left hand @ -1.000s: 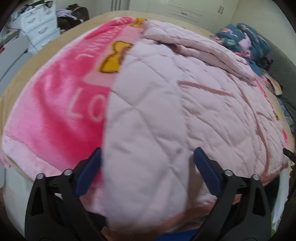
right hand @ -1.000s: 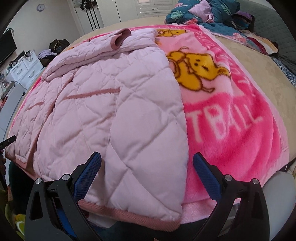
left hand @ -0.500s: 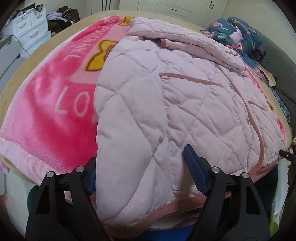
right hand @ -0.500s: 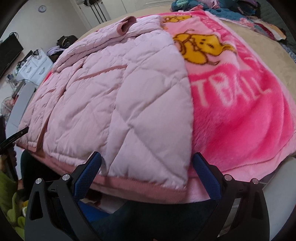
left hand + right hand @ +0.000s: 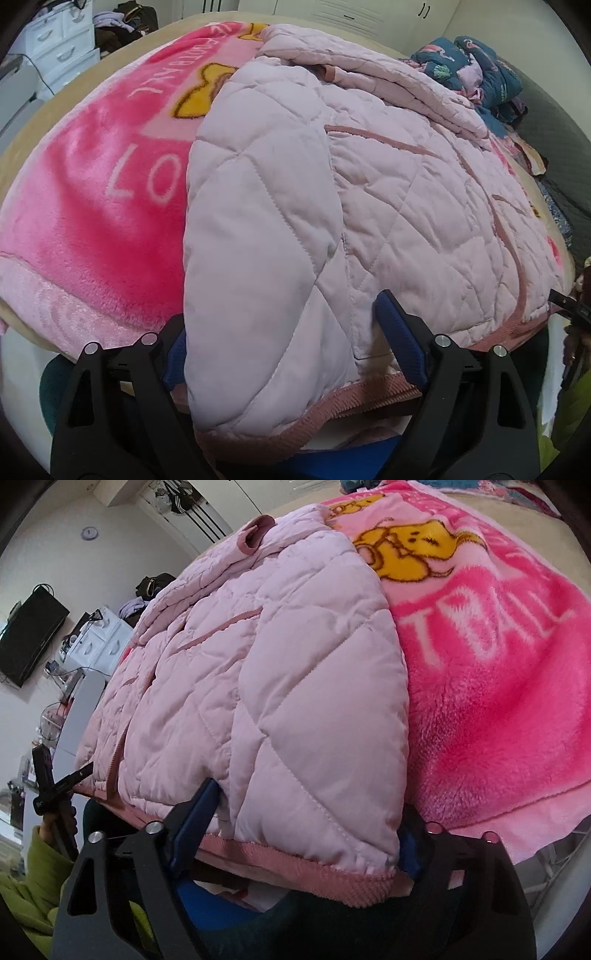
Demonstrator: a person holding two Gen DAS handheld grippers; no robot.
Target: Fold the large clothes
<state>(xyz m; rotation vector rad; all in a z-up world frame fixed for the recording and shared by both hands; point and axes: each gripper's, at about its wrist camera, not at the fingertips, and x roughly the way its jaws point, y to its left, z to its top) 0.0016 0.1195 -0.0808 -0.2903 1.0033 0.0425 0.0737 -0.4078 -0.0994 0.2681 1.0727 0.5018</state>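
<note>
Left fingers [image 5: 400, 341]: standing apart, one on each side of the jacket's near corner; the left one is lying half hidden behind the fabric, and whether the pads are pressing the cloth I cannot tell.
Right fingers [image 5: 194, 823]: standing apart, straddling the other near corner at the hem; grip on the cloth cannot be told.
Left gripper [image 5: 288, 343]: sitting at the hem on the bed's near edge.
Right gripper [image 5: 303, 838]: sitting at the hem beside the blanket's edge.
Jacket [image 5: 369, 192]: pale pink, quilted, lying flat on the blanket with a darker ribbed hem hanging over the near edge and a sleeve folded across the far end.
Blanket [image 5: 92, 206]: bright pink fleece, showing "LO" in the left view and "TBALL" beside a yellow bear in the right view.
Bed [image 5: 44, 110]: beige cover peeking out around the blanket.
Clothes [image 5: 476, 70]: dark floral heap lying at the far right.
Drawers [image 5: 62, 48]: white, standing at far left.
</note>
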